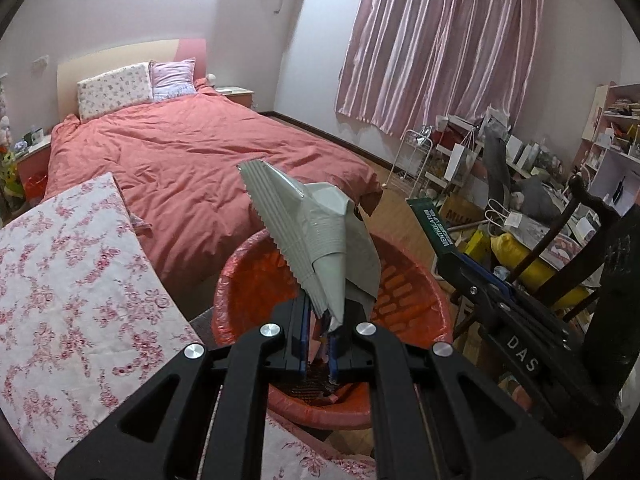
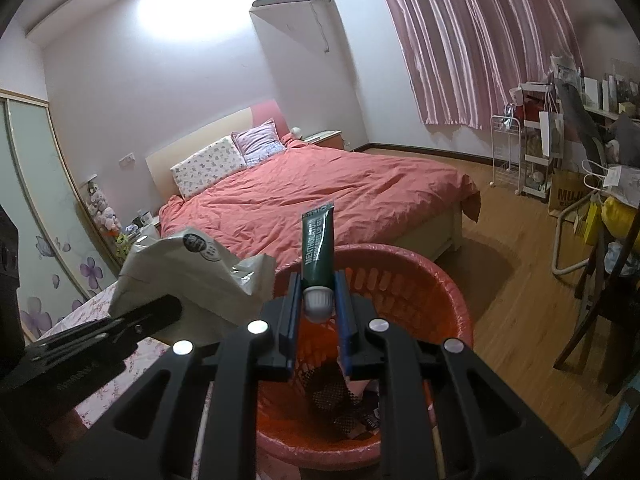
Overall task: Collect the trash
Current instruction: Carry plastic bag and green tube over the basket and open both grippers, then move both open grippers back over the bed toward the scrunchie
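My left gripper [image 1: 320, 312] is shut on a crumpled grey foil wrapper [image 1: 316, 236], which sticks up above a red bin [image 1: 416, 300] lined with a red bag. The same wrapper [image 2: 192, 268] and the left gripper's fingers [image 2: 152, 316] show at the left of the right wrist view. My right gripper [image 2: 318, 292] is shut on a dark green tube [image 2: 318, 248] with a white cap, held upright over the red bin [image 2: 436, 292]. That tube [image 1: 432, 228] also appears at the right of the left wrist view. Dark mesh and scraps lie in the bin's bottom.
A bed with a red duvet [image 1: 208, 160] lies beyond the bin. A floral-covered surface [image 1: 72, 280] sits at the near left. Cluttered shelves, bags and a dark wooden chair [image 1: 568, 248] crowd the right side. Wooden floor [image 2: 516, 280] runs between bed and clutter.
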